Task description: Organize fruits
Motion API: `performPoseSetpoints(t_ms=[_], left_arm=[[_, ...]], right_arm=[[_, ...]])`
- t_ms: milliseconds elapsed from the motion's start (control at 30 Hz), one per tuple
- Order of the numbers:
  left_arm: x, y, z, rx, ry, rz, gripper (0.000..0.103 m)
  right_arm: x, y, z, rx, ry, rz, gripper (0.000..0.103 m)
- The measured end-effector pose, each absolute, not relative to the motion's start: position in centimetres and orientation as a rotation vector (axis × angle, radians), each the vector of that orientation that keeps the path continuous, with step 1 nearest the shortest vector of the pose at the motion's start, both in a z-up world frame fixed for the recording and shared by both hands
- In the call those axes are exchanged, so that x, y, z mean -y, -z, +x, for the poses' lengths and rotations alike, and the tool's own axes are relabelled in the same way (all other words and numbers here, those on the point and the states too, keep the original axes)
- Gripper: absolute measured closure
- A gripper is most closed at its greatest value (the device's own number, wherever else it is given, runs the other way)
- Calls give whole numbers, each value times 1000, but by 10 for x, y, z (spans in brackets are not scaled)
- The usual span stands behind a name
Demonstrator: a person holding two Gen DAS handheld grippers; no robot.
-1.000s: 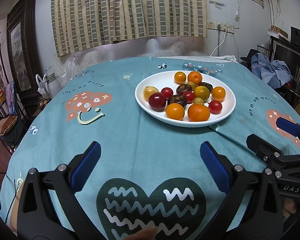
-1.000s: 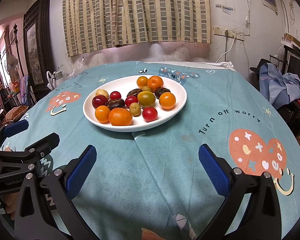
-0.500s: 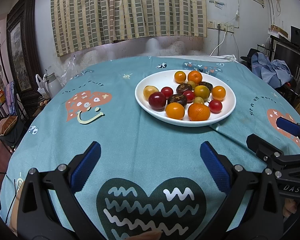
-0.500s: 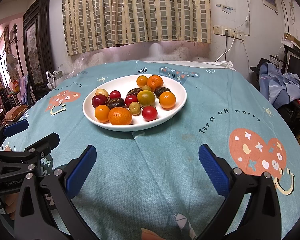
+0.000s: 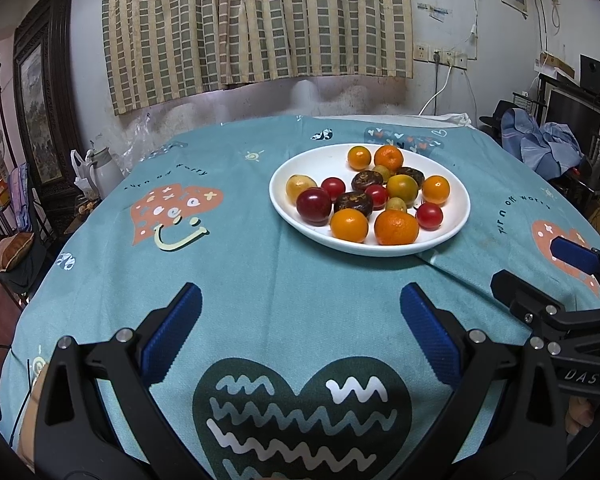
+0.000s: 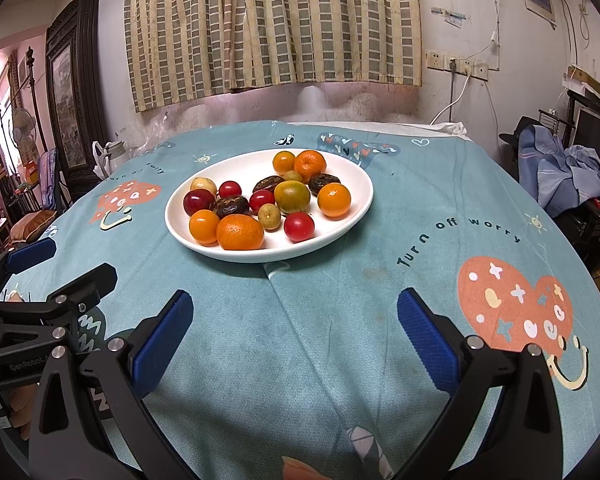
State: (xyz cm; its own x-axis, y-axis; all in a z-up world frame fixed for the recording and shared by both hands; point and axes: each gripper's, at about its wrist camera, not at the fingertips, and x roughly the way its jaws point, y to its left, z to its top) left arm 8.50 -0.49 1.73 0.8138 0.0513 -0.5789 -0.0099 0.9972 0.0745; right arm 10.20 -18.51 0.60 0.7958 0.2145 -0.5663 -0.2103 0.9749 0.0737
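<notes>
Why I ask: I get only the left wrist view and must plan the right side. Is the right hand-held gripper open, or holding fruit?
Observer: The right hand-held gripper is open. Its blue pads are wide apart, with only tablecloth between them.
Operator: What sits ahead of it?
Observer: The white plate, slightly left of centre. The big mandarin and a red tomato lie nearest its front rim.
Operator: Anything to its right?
Observer: Only an orange heart print with a smiley on the cloth, seen whole from there.
</notes>
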Motion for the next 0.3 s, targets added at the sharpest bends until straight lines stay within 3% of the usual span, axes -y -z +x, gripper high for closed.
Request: performPoseSetpoints(t_ms=[300], left_arm=[[3,-19,88,-627,-29,71,2]], right_arm=[[185,-5,103,-611,-227,7,1]])
